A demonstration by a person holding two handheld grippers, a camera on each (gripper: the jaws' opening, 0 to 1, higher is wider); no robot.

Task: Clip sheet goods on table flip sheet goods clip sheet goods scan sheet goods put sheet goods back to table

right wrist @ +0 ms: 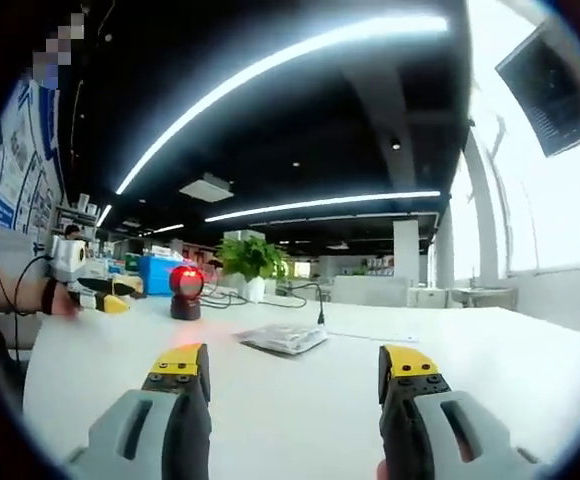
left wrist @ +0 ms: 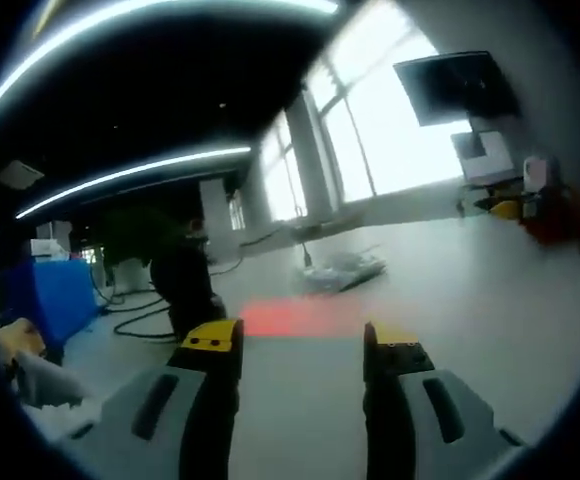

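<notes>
The sheet goods [left wrist: 340, 270], a flat clear-wrapped packet, lie on the white table [left wrist: 470, 330] well ahead of my left gripper [left wrist: 302, 342], which is open with nothing between its yellow-tipped jaws. A red glow [left wrist: 290, 318] falls on the table between them. In the right gripper view the same packet [right wrist: 285, 338] lies just beyond my right gripper [right wrist: 295, 362], also open and holding nothing. A scanner [right wrist: 185, 290] with a lit red head stands behind the packet to the left. The left gripper [right wrist: 98, 296] comes in at the far left, held by a hand.
A blue box [right wrist: 160, 272] and a potted plant [right wrist: 250, 260] stand at the table's far side. A cable [right wrist: 320, 305] runs near the packet. The right gripper [left wrist: 530, 205] appears at the right edge. A dark monitor [left wrist: 455, 85] hangs by the bright windows.
</notes>
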